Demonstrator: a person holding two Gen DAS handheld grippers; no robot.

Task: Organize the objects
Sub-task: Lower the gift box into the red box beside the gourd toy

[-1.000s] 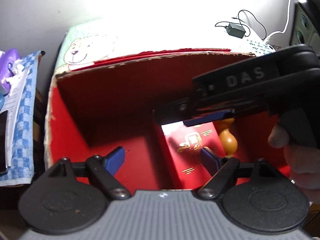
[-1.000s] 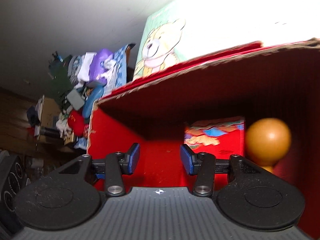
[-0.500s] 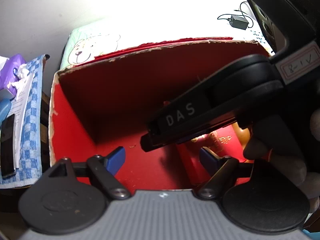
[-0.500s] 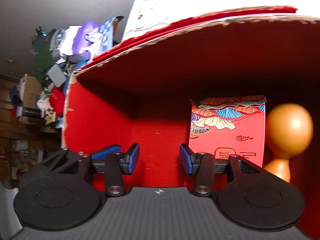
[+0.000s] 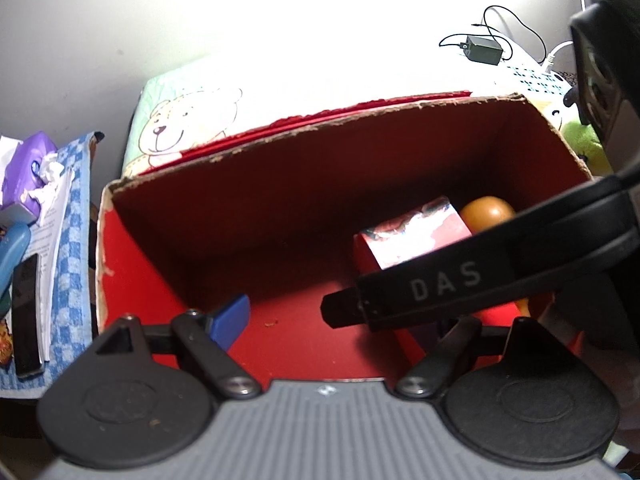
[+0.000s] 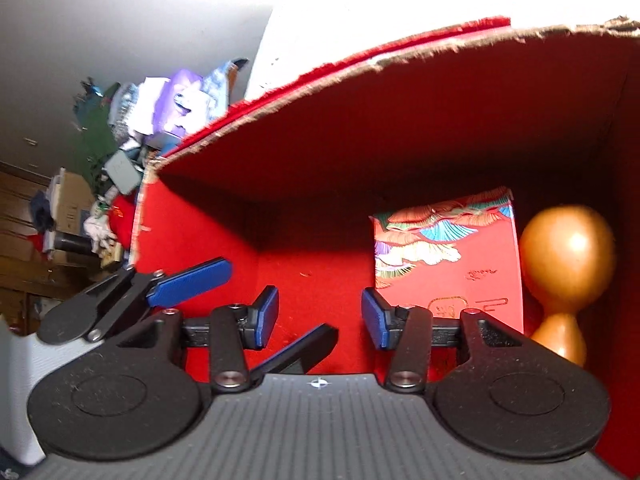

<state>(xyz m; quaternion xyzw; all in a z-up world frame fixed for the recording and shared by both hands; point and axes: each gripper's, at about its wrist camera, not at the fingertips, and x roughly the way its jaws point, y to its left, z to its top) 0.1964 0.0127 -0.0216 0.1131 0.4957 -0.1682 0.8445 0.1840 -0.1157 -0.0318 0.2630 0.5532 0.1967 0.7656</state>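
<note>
Since the earlier frames, our right gripper (image 6: 320, 316) had sunk deeper into the red box (image 6: 400, 128). Both it and our left gripper (image 5: 340, 320) were opening, empty. We judged it best to straddle the patterned packet (image 6: 448, 264) squarely, clear of the gourd (image 6: 568, 256).

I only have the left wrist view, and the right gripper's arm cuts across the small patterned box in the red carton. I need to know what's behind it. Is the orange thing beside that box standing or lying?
Observer: Standing. The wooden gourd is upright, with a round bulb on top and a narrow waist below.
Operator: Does it touch the box?
Observer: Cannot tell. In the right wrist view it sits edge to edge with the right side of the patterned box, which stands upright too.
Operator: Is the right gripper holding anything?
Observer: No. The right gripper has its jaws opening with nothing between them, only the bare floor of the carton.
</note>
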